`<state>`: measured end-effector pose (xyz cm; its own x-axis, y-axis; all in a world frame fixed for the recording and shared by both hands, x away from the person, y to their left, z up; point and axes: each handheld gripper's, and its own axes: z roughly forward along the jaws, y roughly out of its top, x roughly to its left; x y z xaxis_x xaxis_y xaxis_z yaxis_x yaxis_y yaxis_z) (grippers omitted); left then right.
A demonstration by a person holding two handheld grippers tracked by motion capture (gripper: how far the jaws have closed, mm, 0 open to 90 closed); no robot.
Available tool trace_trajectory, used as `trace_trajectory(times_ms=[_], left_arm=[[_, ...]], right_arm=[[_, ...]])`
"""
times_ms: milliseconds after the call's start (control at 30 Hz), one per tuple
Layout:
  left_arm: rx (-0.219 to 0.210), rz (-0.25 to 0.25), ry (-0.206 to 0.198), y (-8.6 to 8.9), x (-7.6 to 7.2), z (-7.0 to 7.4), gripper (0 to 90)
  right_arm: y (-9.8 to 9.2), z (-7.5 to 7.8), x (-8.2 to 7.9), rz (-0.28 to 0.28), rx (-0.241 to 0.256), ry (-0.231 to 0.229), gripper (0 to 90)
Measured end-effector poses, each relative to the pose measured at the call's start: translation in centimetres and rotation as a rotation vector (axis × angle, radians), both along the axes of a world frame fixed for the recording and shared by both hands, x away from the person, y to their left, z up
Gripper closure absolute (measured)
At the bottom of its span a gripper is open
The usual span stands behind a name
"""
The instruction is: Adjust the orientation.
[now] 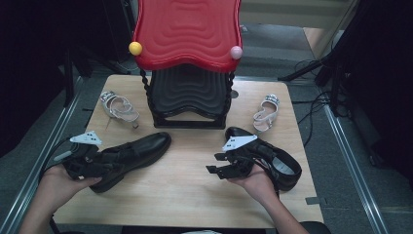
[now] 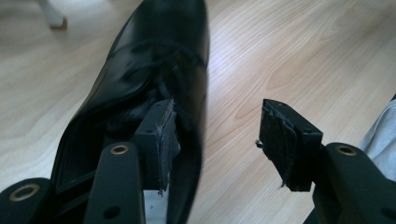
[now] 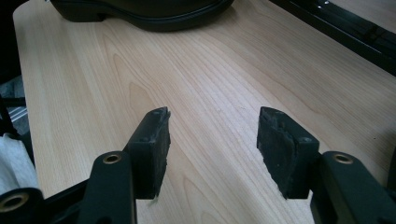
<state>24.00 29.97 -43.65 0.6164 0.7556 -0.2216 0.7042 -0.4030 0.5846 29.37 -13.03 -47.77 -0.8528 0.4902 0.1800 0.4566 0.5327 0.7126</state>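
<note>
Left black shoe (image 1: 134,153): lies on the desk (image 1: 195,195) at near left, toe pointing far-right toward the rack, heel end toward the person. In the left claw view the shoe (image 2: 140,84) runs away from the camera, its opening nearest.

Left claw (image 1: 104,163): at the heel end of that shoe, held in the person's left hand (image 1: 58,183). Jaws spread wide, released. In its own view the left claw (image 2: 215,140) has its left pad (image 2: 161,140) against the inner side of the shoe's opening; the right pad (image 2: 280,140) stands clear over bare wood, well apart from the leather. Nothing clamped.

Right black shoe (image 1: 272,158): near right on the desk, toe pointing far-left, opening upward. The right hand (image 1: 255,183) rests just in front of it.

Right claw (image 1: 219,163): just left of the right shoe, pointing left across the desk. Its own view shows the right claw (image 3: 212,140) with jaws parted, nothing between them, bare wood below. A black shoe sole and heel (image 3: 140,11) lie at the far edge of that view, well apart from the pads.

Surroundings: a black-and-red rack (image 1: 187,63) stands at far centre. One silver sandal (image 1: 118,108) lies far left of it, another silver sandal (image 1: 267,113) far right, both well apart from the claws.
</note>
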Motion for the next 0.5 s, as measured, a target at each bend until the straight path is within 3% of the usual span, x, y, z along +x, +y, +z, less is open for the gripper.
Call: trace_trajectory(times_ms=[267, 367, 467, 500], left_arm=[[-0.005, 0.029, 0.011, 1.4, -0.2, -0.1, 46.8], [0.012, 0.058, 0.028, 1.7, 0.3, -1.1, 46.9], [-0.002, 0.050, 0.042, 1.3, 0.9, -1.9, 46.7], [0.011, 0.051, 0.056, 0.9, 1.3, -2.3, 47.4]], right_arm=[[-0.1, 0.0, 0.0, -0.003, -0.002, -0.002, 45.4], [0.0, 0.0, 0.0, -0.006, -0.007, 0.000, 45.4], [0.1, -0.1, 0.0, -0.003, -0.011, -0.001, 45.4], [0.2, -0.2, 0.1, 0.001, -0.022, 0.000, 45.4]])
